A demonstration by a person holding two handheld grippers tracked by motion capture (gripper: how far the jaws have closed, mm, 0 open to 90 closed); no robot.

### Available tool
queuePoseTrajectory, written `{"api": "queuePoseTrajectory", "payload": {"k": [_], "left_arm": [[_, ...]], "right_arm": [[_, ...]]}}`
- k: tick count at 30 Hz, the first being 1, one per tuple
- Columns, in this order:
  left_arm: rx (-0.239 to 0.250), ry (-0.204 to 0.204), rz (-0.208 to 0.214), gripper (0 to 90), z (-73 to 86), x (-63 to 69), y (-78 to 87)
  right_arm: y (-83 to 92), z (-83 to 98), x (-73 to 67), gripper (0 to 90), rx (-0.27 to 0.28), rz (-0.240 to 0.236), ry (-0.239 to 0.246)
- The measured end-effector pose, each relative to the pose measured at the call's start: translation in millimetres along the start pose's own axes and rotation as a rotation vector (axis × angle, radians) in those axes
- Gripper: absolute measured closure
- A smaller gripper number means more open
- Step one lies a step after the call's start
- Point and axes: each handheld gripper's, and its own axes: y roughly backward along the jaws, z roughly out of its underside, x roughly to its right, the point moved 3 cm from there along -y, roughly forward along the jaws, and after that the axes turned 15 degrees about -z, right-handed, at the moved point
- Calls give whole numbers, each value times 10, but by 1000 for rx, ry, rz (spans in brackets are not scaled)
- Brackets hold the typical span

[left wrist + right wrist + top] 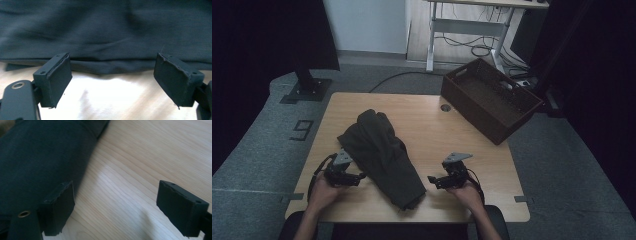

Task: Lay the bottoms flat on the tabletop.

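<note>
A dark green-black garment (381, 152) lies crumpled in a long heap across the wooden table (427, 125), running from the middle toward the front edge. My left gripper (357, 177) rests on the table at the garment's left edge, open, with the cloth's hem (110, 67) just beyond its fingertips. My right gripper (433, 180) sits open on the table to the right of the garment; its left jaw is close beside the cloth (37, 165) and bare wood (140, 170) lies between the jaws.
A dark brown open-topped basket (490, 98) stands tilted over the table's back right corner. A small round grommet hole (445, 107) is in the tabletop near it. A desk frame and cables (472, 35) stand on the floor behind.
</note>
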Motion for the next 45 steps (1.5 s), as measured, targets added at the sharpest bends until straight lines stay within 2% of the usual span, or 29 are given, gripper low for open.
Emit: {"api": "queuePoseTrajectory", "payload": {"k": [2,9,14,18,20,22,25,27,31,35,41,45], "left_arm": [[-6,-3,-19,148,-5,-80,-24],[-9,25,-69,152,-101,-373,-133],[13,64,-82,141,-208,-533,-260],[-6,109,-111,117,-209,-660,-430],[-14,119,-121,111,-209,-694,-487],[-42,104,-135,109,-205,-697,-550],[-106,33,-173,110,-174,-655,-657],[-111,18,-176,112,-164,-627,-694],[-112,26,-166,125,-159,-602,-703],[-118,43,-162,141,-133,-580,-676],[-122,77,-160,143,-73,-531,-610],[-128,75,-153,143,-39,-475,-548]], "right_arm": [[-37,-24,-27,167,-6,-13,7],[-107,-108,-155,187,7,-70,7],[-165,-138,-237,128,4,-86,3],[-243,-138,-285,75,-8,-96,3],[-283,-125,-300,56,-22,-96,10],[-331,-103,-297,27,-41,-86,13],[-412,-56,-259,0,-71,-53,14],[-460,-23,-228,0,-91,-25,26],[-523,28,-180,0,-128,24,47],[-556,50,-135,0,-145,40,43],[-517,53,-32,0,-142,68,33],[-460,58,74,0,-133,90,15]]}}
